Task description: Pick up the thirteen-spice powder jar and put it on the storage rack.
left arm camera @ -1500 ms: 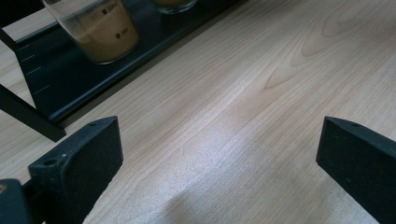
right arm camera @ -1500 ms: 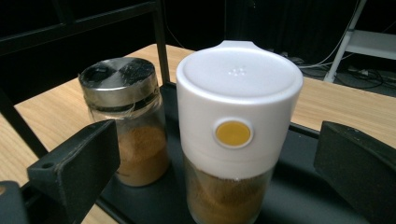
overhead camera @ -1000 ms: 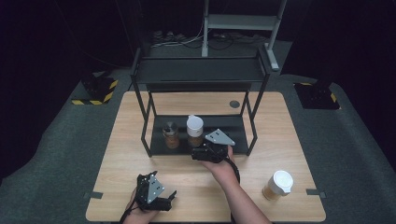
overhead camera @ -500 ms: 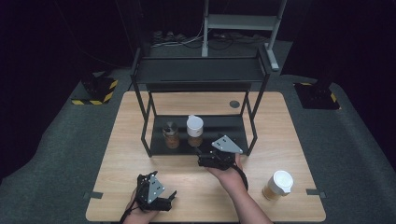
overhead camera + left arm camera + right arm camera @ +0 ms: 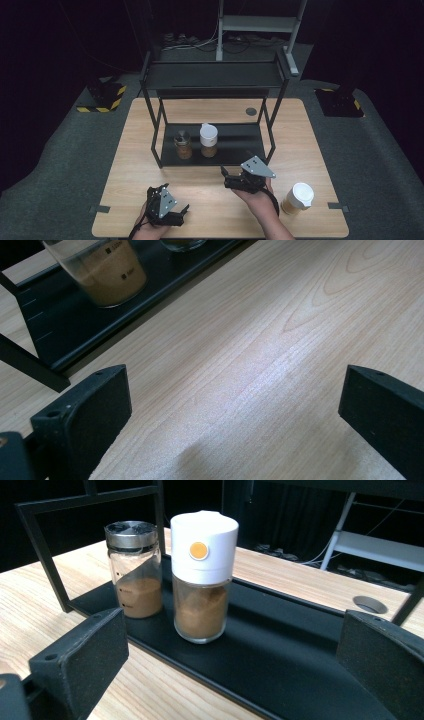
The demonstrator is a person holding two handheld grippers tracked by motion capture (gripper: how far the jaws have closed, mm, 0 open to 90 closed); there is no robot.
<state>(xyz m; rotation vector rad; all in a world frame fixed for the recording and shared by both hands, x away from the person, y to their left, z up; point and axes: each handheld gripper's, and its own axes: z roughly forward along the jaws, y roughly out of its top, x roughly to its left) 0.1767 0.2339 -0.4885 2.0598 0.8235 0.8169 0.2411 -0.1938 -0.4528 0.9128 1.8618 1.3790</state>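
High view: wooden table (image 5: 150, 130) with a black two-level rack (image 5: 215, 80) on it; rack is the landmark for everything below.
Rack tray: bottom shelf (image 5: 240, 145) is a flat black tray sitting on the table; two jars stand on its left half.
White-capped jar (image 5: 208, 140): upright on the tray, brown powder inside, white cap with an orange dot facing the right gripper view (image 5: 199, 550).
Metal-lid jar (image 5: 183, 144): upright on the tray, just beside the white-capped jar on its left, small gap between them; brown powder in the lower part (image 5: 135, 570).
Right gripper (image 5: 229, 179): off the front edge of the rack, near its right front leg, above bare table; grey plate on top, a hand (image 5: 257, 195) under it.
Right claw state: spread wide, nothing between the jaws.
Jar vs right claw: in the right gripper view the white-capped jar sits ahead, between the two jaw lines, left of centre; clear gap to the jaws, no contact. Metal-lid jar is further left, above the left jaw.
Left gripper (image 5: 180, 214): well in front of the rack, at the near table edge, left of the right gripper.
Left claw state: spread wide, only table grain between the jaws.
Left gripper view: tray front edge and the base of one jar (image 5: 107, 275) at the top left, well apart from the jaws.
Paper cup (image 5: 298, 198): lidded, on the table in front and right of the rack, just beside the right forearm.
Cable hole (image 5: 250, 111): in the table behind the rack, right side.
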